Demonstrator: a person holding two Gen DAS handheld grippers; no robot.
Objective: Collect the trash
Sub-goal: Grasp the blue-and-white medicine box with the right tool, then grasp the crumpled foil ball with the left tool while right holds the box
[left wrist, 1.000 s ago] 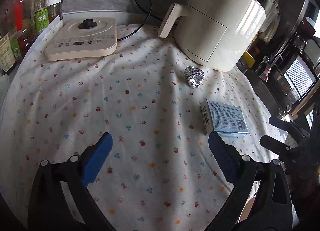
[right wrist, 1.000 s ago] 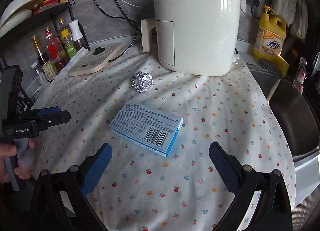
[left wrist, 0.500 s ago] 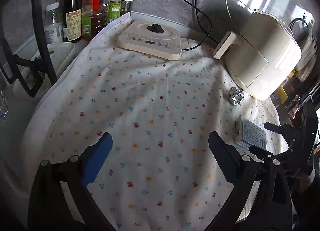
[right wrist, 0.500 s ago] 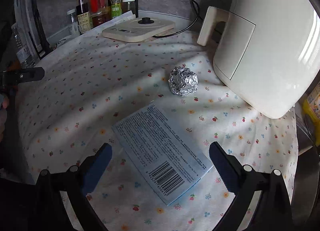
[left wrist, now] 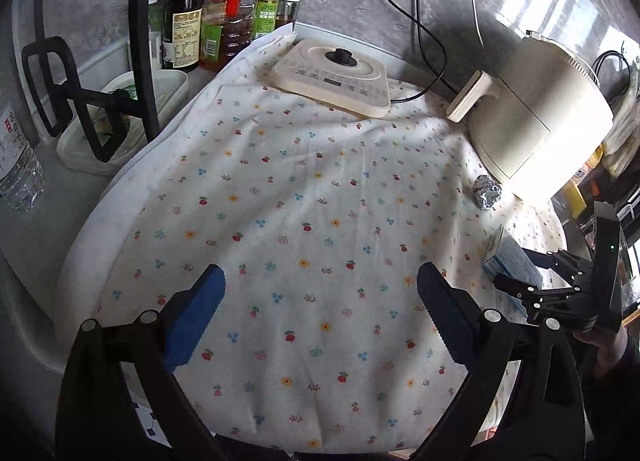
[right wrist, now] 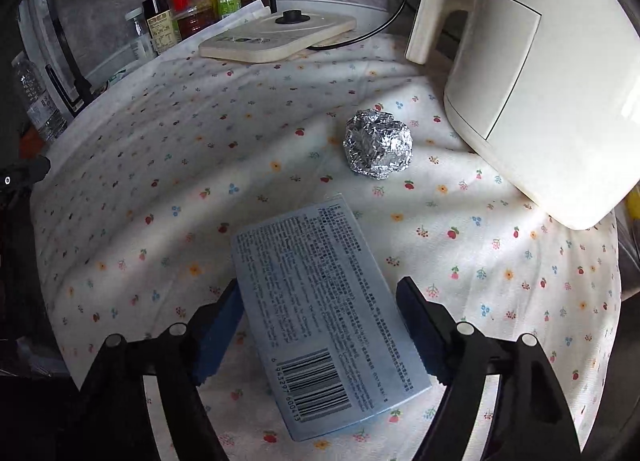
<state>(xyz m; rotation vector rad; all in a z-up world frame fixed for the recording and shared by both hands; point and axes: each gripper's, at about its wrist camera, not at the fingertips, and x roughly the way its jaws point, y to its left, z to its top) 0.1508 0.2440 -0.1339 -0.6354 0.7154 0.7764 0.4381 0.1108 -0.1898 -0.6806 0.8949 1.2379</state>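
A light blue cardboard box (right wrist: 320, 301) with a barcode lies flat on the flowered tablecloth (right wrist: 140, 181). My right gripper (right wrist: 319, 285) points down over it with the box between its blue pads. Its jaws are closing, both pads stand close at the box's long sides, and I see no firm press. A crumpled foil ball (right wrist: 378, 143) sits just beyond the box. In the left wrist view the box (left wrist: 508, 257), the foil ball (left wrist: 487, 191) and the right gripper (left wrist: 520, 271) show at the right edge. My left gripper (left wrist: 320, 273) hangs open over bare cloth.
A cream air fryer (right wrist: 540, 81) stands close behind the foil ball. A flat cream cooktop (left wrist: 332, 77) with a cable lies at the back. Sauce bottles (left wrist: 224, 9), a black wire rack (left wrist: 136, 41), a lidded white container (left wrist: 172, 81) and a water bottle (left wrist: 16, 169) stand at the left.
My right gripper came down and forward over the blue box and its jaws narrowed around it. My left gripper swung away to the left, so the box now sits at its view's right edge.
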